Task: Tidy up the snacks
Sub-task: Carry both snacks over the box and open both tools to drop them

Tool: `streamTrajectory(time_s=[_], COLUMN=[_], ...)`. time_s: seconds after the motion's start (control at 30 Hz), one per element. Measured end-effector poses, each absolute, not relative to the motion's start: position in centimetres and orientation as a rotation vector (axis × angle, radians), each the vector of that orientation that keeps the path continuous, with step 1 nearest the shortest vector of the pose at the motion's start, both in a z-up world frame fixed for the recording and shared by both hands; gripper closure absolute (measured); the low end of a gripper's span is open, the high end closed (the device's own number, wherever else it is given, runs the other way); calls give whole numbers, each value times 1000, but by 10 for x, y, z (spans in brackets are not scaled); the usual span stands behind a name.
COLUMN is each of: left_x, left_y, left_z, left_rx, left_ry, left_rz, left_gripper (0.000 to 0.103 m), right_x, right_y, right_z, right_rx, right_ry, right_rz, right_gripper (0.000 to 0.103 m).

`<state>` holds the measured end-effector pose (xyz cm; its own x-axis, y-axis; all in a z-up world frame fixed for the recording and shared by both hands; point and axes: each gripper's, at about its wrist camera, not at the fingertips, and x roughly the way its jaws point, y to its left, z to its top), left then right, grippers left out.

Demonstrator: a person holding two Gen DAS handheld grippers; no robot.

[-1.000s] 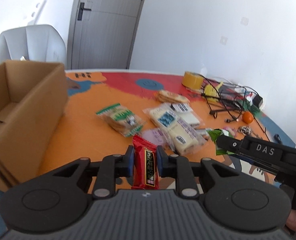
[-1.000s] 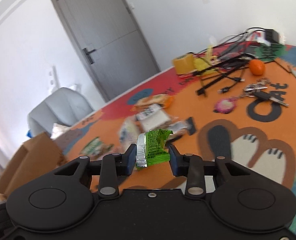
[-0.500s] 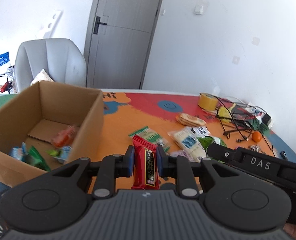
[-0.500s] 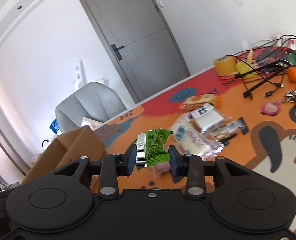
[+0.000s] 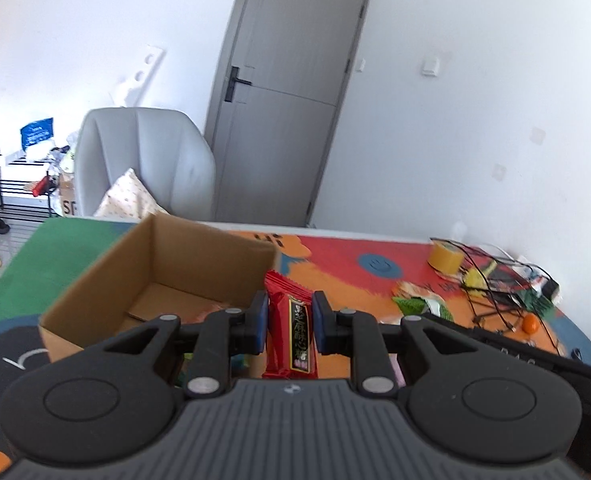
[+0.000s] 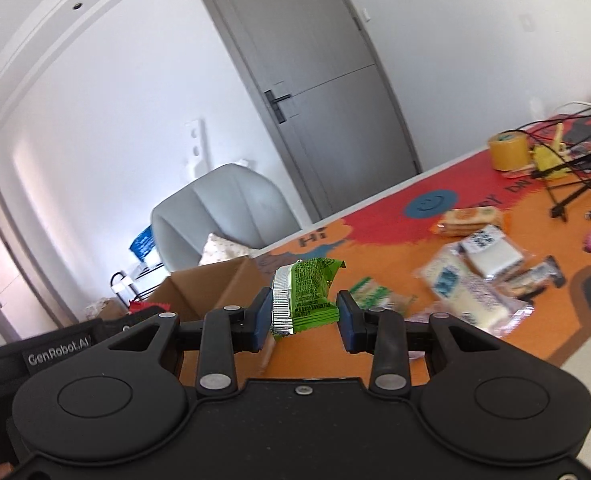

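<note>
Risk, our guess: green packet (image 6: 309,294) sits skewed in right hand-held gripper (image 6: 304,312), crinkly foil, could slip before we reach cardboard box (image 5: 167,264). Red packet (image 5: 291,324) upright in left hand-held gripper (image 5: 288,322), jaws pinched tight on it, looks firmer. Early drop lands on table (image 6: 375,248), not box. We see box just ahead-left of left hand-held gripper, further left of right one. Loose snacks (image 6: 467,280) lie on table to right.

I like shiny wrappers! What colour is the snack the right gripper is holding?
Bright green with a silver edge: the snack packet shows best in the right wrist view.
</note>
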<state>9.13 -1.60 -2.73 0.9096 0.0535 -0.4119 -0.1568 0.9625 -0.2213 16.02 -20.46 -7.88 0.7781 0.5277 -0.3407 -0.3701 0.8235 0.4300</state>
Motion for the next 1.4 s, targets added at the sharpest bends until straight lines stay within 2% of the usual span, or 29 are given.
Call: streamTrajectory(time_s=[0.83,0.9,1.07,1.13,1.2,1.23,1.33,1.4], left_x=[107,108,107,105,103,101,97,95], left_y=[67,70,81,84,88,89,92,93], left_z=[-31,-31,-33,-35,-36,-37,-37,-38], left_rx=[-308,-303,-324,-330,-337,-341,-340,-334], left_ry=[424,414,424,429,438,440,446,447], left_rz=[244,260,284,297,307,309,311,320], left_gripper=[81,77,75,71,59,56,47,35], right_x=[180,183,186,185,185,185,185,183], right_y=[-121,-114,-101,-95,-90,-87,-83,-84], right_z=[-67,-68,-70,-71,-71,-71,-71,-71], right_rx=[303,299,289,284,284,284,296,292], right_ry=[489,496,512,519,531,536,549,545], right_rz=[638,643,658,667,680,688,701,687], right_gripper=[68,68,68,67,67,67,60,56])
